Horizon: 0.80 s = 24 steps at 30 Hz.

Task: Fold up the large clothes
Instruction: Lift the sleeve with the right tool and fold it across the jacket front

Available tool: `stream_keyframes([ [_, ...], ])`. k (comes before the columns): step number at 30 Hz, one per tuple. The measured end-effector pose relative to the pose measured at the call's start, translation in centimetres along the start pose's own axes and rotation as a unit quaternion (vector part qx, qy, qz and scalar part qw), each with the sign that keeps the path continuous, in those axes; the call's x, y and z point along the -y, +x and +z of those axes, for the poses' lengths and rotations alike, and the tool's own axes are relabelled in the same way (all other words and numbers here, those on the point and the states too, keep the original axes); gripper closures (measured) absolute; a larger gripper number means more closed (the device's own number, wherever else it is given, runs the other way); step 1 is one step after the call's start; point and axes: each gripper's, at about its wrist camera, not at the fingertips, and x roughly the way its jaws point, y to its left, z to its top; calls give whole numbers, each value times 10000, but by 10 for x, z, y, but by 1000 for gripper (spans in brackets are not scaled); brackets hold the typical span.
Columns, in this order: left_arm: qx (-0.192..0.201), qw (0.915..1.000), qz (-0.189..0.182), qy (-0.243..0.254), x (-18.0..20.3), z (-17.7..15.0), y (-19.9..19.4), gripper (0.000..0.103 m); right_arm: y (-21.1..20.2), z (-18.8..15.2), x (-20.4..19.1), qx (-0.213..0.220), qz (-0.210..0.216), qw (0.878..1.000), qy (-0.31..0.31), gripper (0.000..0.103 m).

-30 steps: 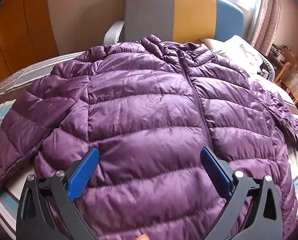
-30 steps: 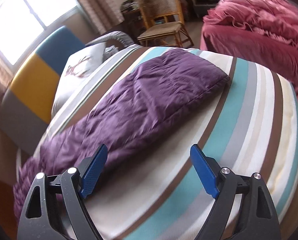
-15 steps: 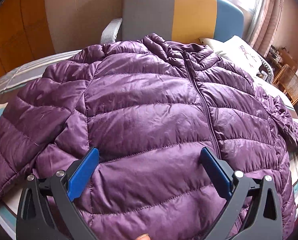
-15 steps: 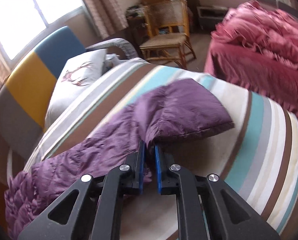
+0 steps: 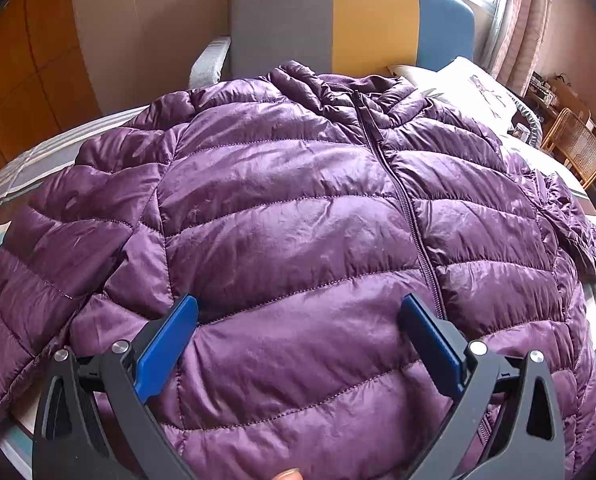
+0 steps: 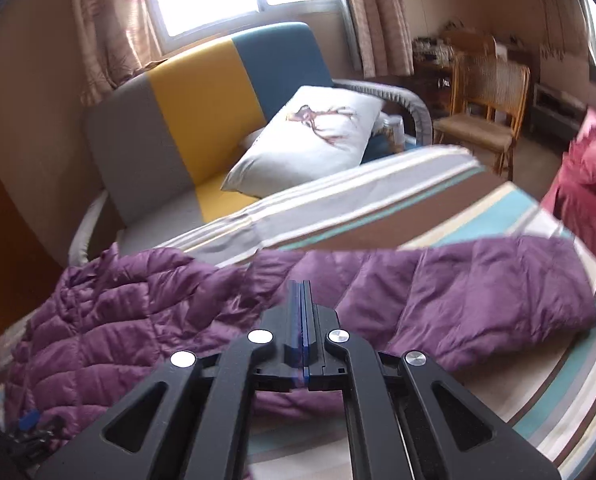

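A purple quilted puffer jacket [image 5: 290, 216] lies front up and zipped on a striped bed [image 5: 2, 184], collar at the far end. My left gripper [image 5: 298, 316] is open, its blue pads hovering over the jacket's lower front, holding nothing. In the right wrist view the jacket's right sleeve [image 6: 478, 296] stretches across the striped bed [image 6: 378, 204]. My right gripper [image 6: 301, 292] is shut on the sleeve fabric near its middle and lifts it a little. The left gripper also shows small in the lower left corner of the right wrist view [image 6: 28, 420].
A grey, yellow and blue sofa [image 6: 202, 112] with a white deer-print pillow [image 6: 310, 136] stands behind the bed. A wicker chair [image 6: 486, 104] and a red bedspread pile [image 6: 590, 176] are on the right. A wooden wall [image 5: 26, 48] is on the left.
My right gripper closed on the sleeve and has raised and swung it toward the jacket body. My left gripper has shifted left over the jacket's front and stayed open.
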Motion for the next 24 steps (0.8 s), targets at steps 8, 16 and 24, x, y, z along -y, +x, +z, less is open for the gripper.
stream_keyframes([
  [8,36,9999,-125,-77,-5,-1,-1,2,-14,-33,102,-16,-676,9828,1718,25],
  [16,16,9999,-92,-48,-4,-1,0,2,-7,-40,207,143,-1255,9314,3415,38],
  [24,-1,10000,18,41,0,-1,4,2,5,1,190,266,-1203,9601,2510,95],
])
